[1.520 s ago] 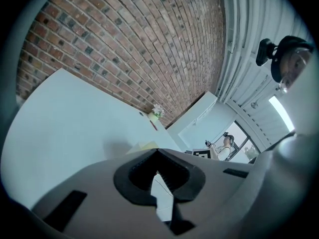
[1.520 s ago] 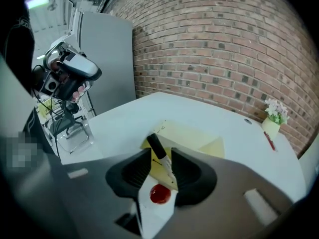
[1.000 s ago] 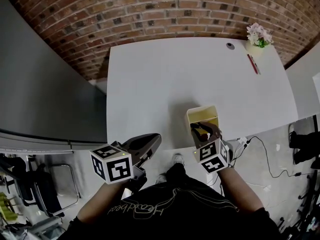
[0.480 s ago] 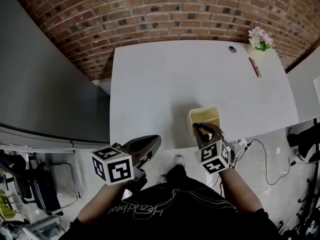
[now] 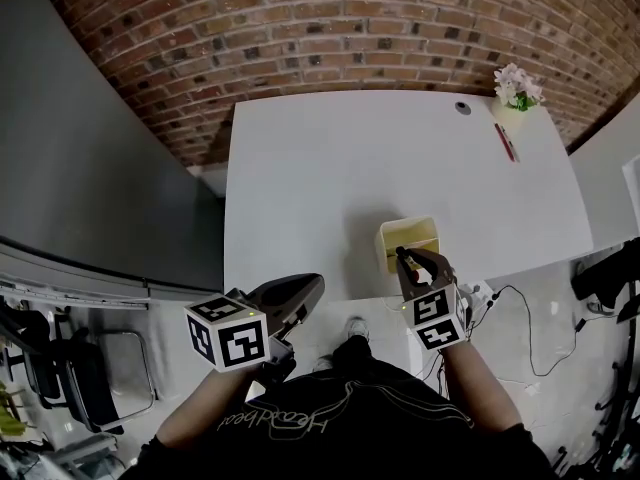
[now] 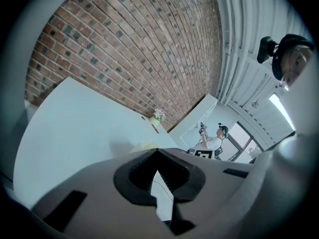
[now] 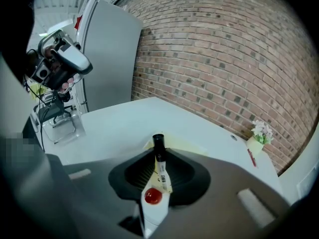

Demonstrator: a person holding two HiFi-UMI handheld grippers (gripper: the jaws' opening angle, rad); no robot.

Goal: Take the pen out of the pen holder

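While the left gripper (image 6: 157,152) hangs off the near edge of the white bench (image 5: 330,188), its jaws meet at the tips with nothing between them. Its cube bears black-and-white square markers. Only its own view shows a distant person by tall windows.

Rightward, the right gripper (image 7: 158,146) has its jaws closing, and the pads already press on a marker pen (image 7: 160,166). The white barrel runs along the jaws, red end toward the camera. The black end pokes out over the near edge of the yellow pen holder (image 5: 408,222), though no view shows whether it is clear of the holder. The barrel's label carries dark print too small to read.

Farther right, at the bench's far corner, a pot of pale flowers (image 5: 517,88) stands just beside a red pen (image 5: 506,141), which lies flat.
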